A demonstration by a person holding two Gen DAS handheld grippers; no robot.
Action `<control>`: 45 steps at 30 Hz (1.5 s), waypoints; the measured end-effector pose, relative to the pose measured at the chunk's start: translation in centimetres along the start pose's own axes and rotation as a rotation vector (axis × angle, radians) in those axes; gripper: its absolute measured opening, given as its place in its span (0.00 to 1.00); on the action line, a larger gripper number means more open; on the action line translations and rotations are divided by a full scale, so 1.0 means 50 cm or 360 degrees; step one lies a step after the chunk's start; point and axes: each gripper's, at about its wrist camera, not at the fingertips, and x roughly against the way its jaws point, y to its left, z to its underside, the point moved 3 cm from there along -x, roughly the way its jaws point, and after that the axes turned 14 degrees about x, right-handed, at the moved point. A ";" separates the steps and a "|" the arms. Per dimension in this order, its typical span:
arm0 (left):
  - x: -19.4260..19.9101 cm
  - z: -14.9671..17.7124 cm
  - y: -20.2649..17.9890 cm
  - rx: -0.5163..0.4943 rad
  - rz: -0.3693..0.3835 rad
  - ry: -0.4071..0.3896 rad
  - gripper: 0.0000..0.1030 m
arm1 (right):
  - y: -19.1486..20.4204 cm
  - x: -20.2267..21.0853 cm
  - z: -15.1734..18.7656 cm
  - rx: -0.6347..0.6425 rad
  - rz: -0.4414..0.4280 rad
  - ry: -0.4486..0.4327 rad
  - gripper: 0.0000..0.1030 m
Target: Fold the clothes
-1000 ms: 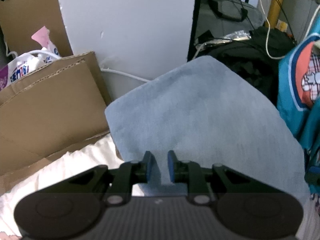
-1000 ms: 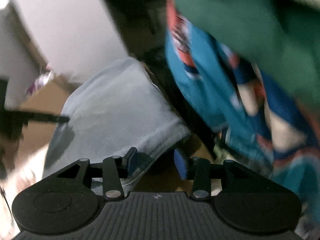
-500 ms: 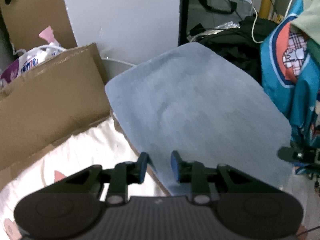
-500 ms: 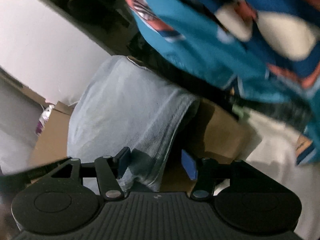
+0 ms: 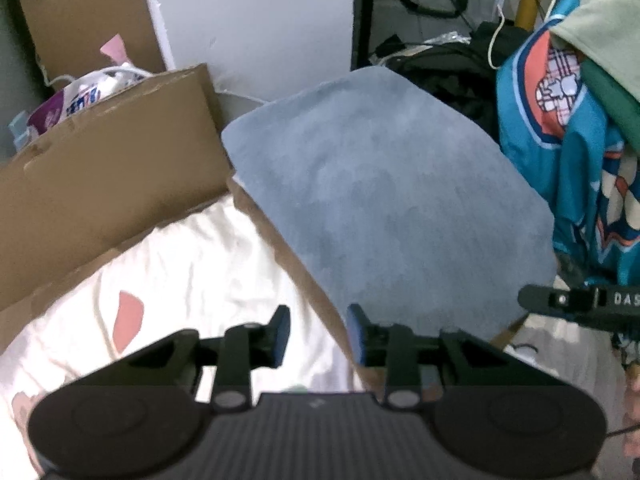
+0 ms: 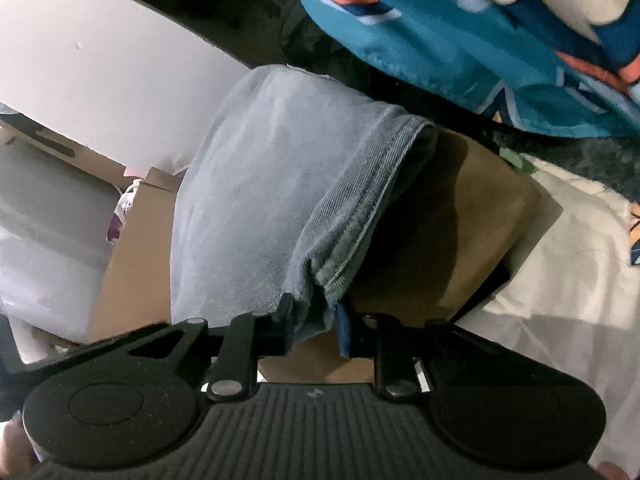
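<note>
A folded grey-blue garment [image 5: 392, 216] lies flat on top of a brown cardboard box [image 6: 460, 220]. In the left wrist view my left gripper [image 5: 318, 332] is open, just short of the garment's near-left edge, with only white sheet and box edge between its fingers. My right gripper [image 6: 314, 324] is shut on the near corner of the garment [image 6: 272, 184], where the stacked hems meet. From the left wrist view the right gripper [image 5: 580, 306] shows as a black bar at the garment's near-right corner.
A teal patterned garment [image 5: 580, 184] and a green cloth [image 5: 600, 28] hang at the right. A cardboard flap [image 5: 112, 176] and a plastic bag [image 5: 84, 96] stand at the left. Behind are a white panel [image 5: 260, 28] and black bags with cables [image 5: 448, 64]. A white sheet [image 5: 192, 264] lies below.
My left gripper has drawn back and to the left off the garment, and its fingers stand wider apart. My right gripper has come in to the garment's corner and closed on it.
</note>
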 end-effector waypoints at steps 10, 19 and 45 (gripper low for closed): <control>0.123 0.014 0.030 0.0166 -0.0144 0.0049 0.58 | 0.065 0.096 -0.028 0.0169 0.0140 0.0132 0.49; 0.256 0.022 0.054 0.0289 -0.0270 0.0070 0.82 | 0.128 0.206 -0.058 0.0286 0.0249 0.0182 0.88; 0.742 0.020 0.183 0.0676 -0.0439 -0.0018 0.95 | 0.319 0.364 -0.148 0.0348 0.0138 0.0440 1.00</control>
